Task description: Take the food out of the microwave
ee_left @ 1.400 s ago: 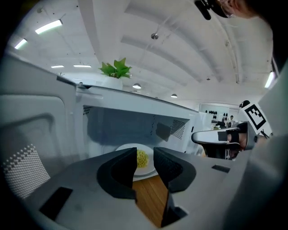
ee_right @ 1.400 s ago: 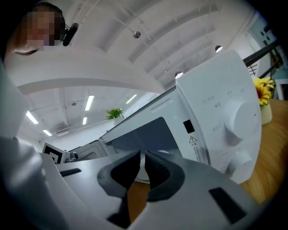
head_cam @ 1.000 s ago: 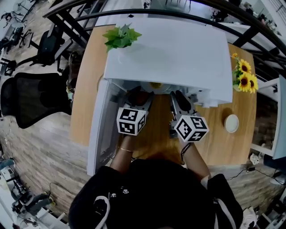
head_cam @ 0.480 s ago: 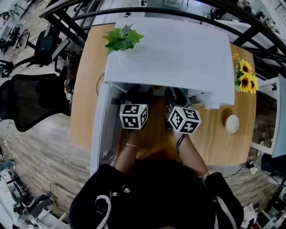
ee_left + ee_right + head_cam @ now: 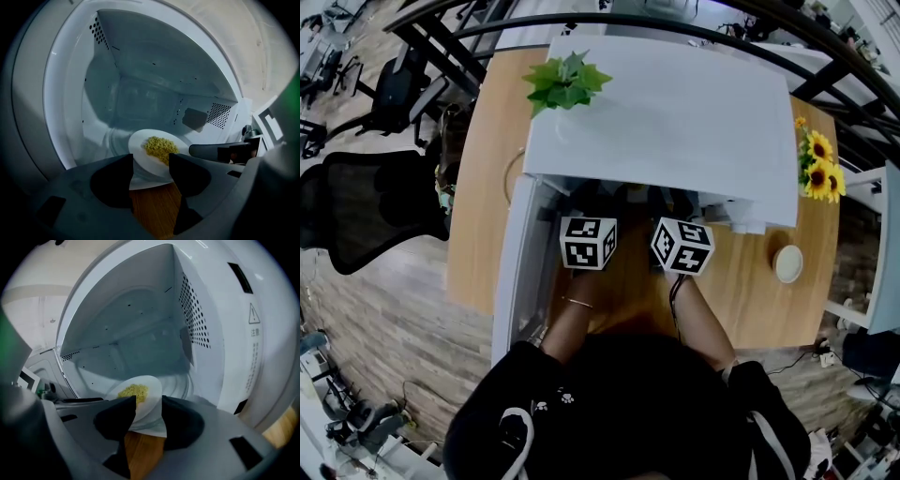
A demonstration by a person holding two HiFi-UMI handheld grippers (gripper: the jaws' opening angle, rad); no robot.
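Note:
The white microwave stands on a wooden table with its door swung open to the left. Inside, a white plate carrying yellow food rests on the turntable. Both grippers reach into the opening, and only their marker cubes show from above. My left gripper is open, with the plate's near rim just beyond its jaws. My right gripper is open too, and the plate has its rim in that gap. The right gripper's finger shows beside the plate.
A green potted plant sits on the microwave's top. Sunflowers and a small white dish stand on the table to the right. Black office chairs are on the floor at left. Cavity walls close in on both sides.
Both grippers have moved forward, away from the person, and their jaws have gone in under the microwave's top. They have also drawn closer together.

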